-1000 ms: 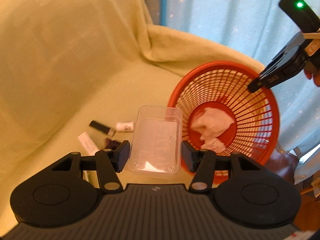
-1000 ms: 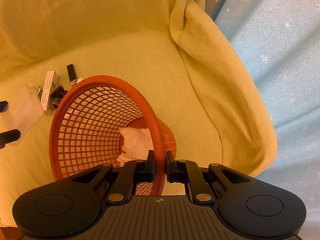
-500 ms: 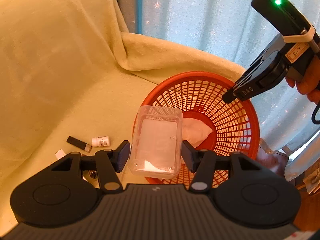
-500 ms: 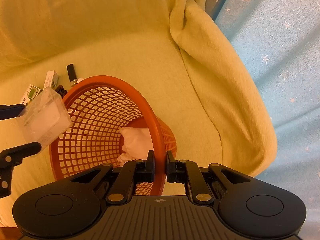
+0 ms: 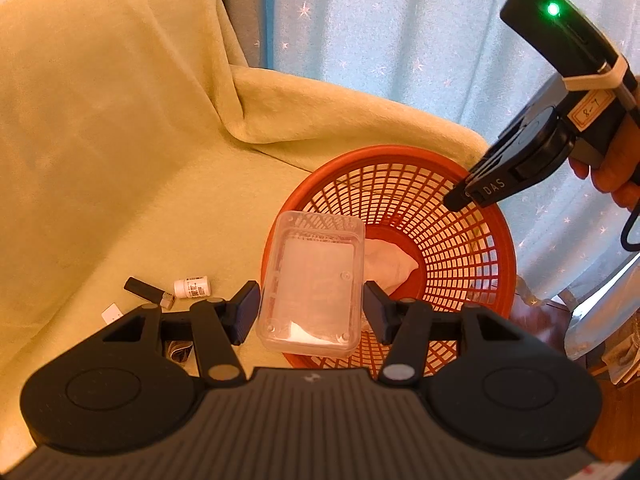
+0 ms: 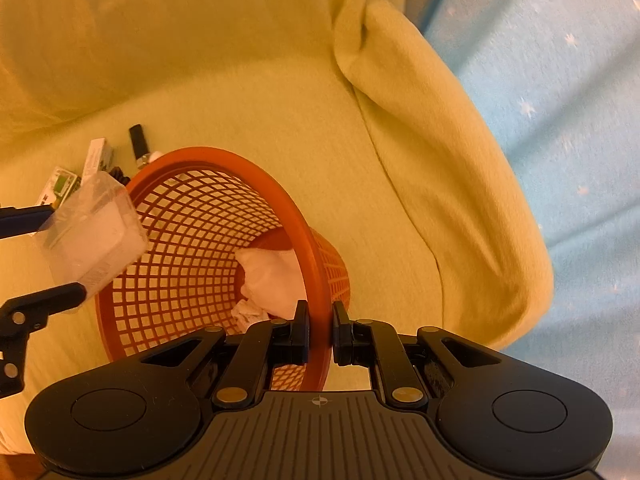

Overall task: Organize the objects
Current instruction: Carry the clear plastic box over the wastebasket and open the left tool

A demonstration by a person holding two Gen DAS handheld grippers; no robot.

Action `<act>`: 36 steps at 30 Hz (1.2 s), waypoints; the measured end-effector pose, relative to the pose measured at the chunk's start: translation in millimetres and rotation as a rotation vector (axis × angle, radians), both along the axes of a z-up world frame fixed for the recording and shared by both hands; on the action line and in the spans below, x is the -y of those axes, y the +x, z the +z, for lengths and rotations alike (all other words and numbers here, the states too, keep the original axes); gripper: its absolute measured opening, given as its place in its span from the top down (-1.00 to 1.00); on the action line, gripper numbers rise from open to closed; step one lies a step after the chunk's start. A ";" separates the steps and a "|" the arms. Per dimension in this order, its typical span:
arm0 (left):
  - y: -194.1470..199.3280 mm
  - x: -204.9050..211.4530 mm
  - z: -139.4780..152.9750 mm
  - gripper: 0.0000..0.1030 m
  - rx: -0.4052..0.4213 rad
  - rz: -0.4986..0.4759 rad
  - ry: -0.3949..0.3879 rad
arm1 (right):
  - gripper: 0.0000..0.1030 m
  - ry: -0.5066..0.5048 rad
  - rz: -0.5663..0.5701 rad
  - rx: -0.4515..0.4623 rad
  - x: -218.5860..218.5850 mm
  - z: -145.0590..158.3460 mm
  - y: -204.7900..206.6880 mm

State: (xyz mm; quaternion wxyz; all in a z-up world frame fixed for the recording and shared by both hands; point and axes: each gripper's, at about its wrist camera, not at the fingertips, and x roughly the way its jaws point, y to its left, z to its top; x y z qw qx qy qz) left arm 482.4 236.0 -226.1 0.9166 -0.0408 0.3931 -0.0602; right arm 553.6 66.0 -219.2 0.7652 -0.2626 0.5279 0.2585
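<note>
Two tongs engaged: left tongs (image 5: 311, 312) grip clear box (image 5: 314, 280) above basket (image 6: 168, 240) rim; right tongs (image 6: 320, 330) pinch far rim. Step: depositing. Next, probably: release over the opening.

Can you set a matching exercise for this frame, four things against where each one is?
Things:
1. clear plastic box
2. orange basket
3. white crumpled cloth
4. small white bottle

Places:
A. lying on the yellow blanket, beside a black tube
B. between the fingers of the left gripper, over the basket's rim
C. at the bottom of the basket
D. rim clamped by the right gripper

Pairs: 1-B, 2-D, 3-C, 4-A
</note>
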 end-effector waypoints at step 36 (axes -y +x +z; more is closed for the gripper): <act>33.0 19.1 -6.9 0.03 -0.099 -0.006 -0.028 | 0.85 0.312 -0.495 -0.208 54.3 -6.2 2.5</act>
